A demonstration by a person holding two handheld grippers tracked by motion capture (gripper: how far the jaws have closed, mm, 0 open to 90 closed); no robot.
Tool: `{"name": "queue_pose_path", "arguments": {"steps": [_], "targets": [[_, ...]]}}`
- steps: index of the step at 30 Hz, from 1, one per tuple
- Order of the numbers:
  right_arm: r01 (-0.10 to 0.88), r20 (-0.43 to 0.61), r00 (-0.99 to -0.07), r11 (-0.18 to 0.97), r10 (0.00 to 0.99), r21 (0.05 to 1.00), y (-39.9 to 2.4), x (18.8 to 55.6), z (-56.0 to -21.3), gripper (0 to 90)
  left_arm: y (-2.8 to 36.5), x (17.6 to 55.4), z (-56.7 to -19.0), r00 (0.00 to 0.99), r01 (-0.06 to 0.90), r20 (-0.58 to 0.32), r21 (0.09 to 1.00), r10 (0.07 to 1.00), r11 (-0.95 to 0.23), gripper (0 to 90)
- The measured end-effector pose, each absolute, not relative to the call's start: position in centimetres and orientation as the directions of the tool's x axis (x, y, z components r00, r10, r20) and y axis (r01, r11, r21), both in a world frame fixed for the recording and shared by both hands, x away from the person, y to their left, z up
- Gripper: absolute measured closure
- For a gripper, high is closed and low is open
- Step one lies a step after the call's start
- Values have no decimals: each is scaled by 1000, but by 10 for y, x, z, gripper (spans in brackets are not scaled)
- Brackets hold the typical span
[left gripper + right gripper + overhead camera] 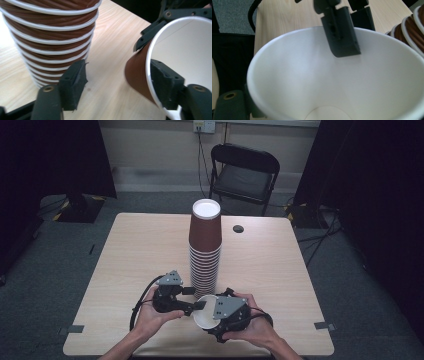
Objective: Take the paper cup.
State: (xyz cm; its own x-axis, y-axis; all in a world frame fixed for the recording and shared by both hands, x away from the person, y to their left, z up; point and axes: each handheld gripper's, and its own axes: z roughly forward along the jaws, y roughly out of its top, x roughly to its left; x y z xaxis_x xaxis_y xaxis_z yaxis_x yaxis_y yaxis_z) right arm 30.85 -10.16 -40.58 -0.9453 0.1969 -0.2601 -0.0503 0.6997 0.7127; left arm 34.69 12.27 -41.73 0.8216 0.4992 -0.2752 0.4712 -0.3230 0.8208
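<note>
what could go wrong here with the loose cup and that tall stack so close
The left gripper stands open with one pad inside the loose cup, so withdrawing it could catch the rim and tug the cup. The tall cup stack rises right beside both grippers; a sideways nudge could topple it. The right gripper appears to carry the cup alone, tilted near the table front, so a weak grip might drop it.

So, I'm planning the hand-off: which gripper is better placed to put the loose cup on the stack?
Right. The right gripper appears to grip the loose cup beside the stack; the left gripper stands open, straddling its rim.
</note>
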Motion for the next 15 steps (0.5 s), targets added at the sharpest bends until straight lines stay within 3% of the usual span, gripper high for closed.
{"name": "queue_pose_path", "arguments": {"steps": [15], "targets": [[34,-202,-934,638,294,770,-117,314,-413,114,140,334,-417,823,381,-197,887,533,-261,230]]}}
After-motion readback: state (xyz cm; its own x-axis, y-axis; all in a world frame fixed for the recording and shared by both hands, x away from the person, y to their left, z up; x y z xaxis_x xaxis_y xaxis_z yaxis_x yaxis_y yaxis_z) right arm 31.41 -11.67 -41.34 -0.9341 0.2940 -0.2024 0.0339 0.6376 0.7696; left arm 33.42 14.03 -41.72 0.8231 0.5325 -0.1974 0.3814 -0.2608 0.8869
